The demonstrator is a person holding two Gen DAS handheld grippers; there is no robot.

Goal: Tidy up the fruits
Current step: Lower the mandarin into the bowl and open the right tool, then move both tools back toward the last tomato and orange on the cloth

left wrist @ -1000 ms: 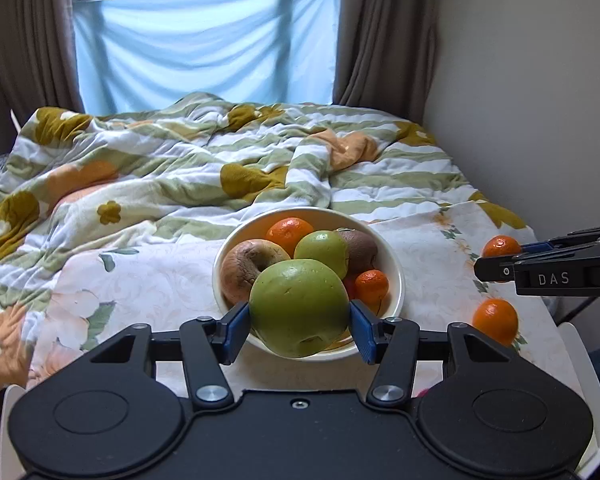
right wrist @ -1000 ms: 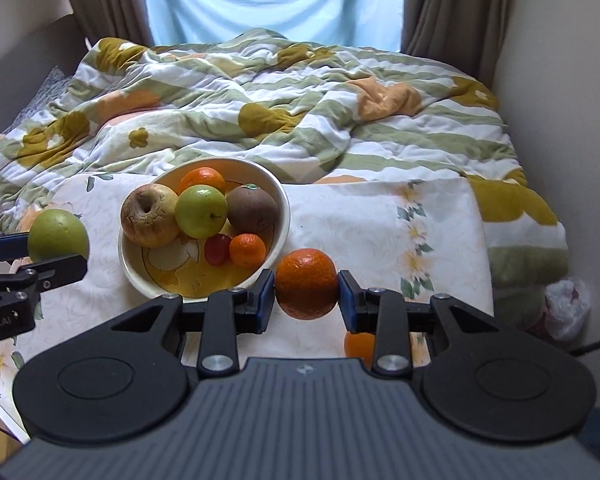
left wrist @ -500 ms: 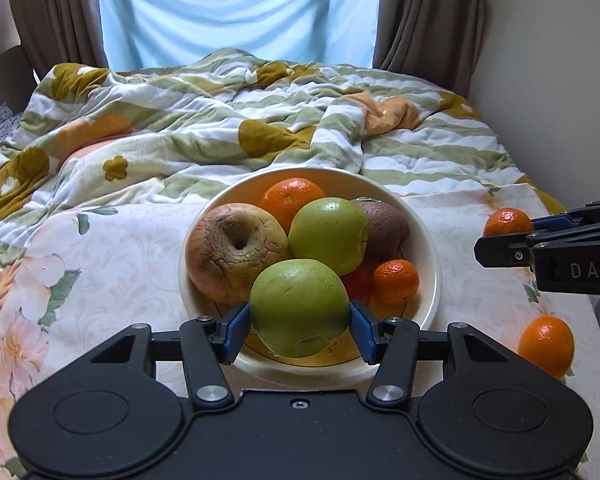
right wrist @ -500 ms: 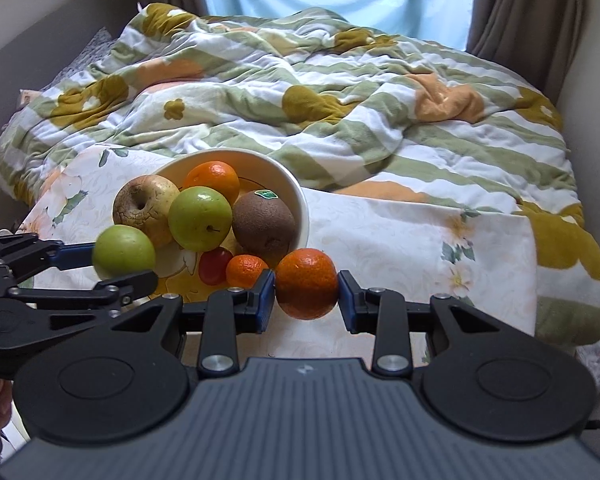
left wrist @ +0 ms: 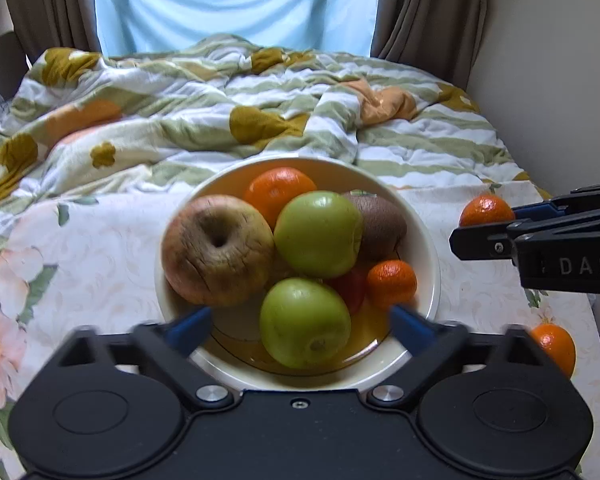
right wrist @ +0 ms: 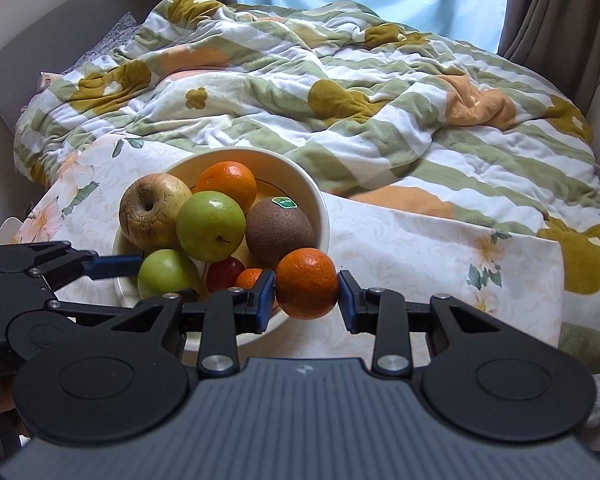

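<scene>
A cream bowl on a floral tablecloth holds a wrinkled apple, two green apples, an orange, a kiwi, a small mandarin and a red fruit. My left gripper is open; the near green apple lies in the bowl between its spread fingers. My right gripper is shut on an orange beside the bowl's right rim.
Another orange lies on the tablecloth at the right near the table edge. A rumpled striped blanket covers the bed behind. A wall stands close on the right, curtains and window at the back.
My left gripper moved forward over the bowl, opened and let go of the green apple, which now rests in the bowl. My right gripper moved closer to the bowl with its orange.
</scene>
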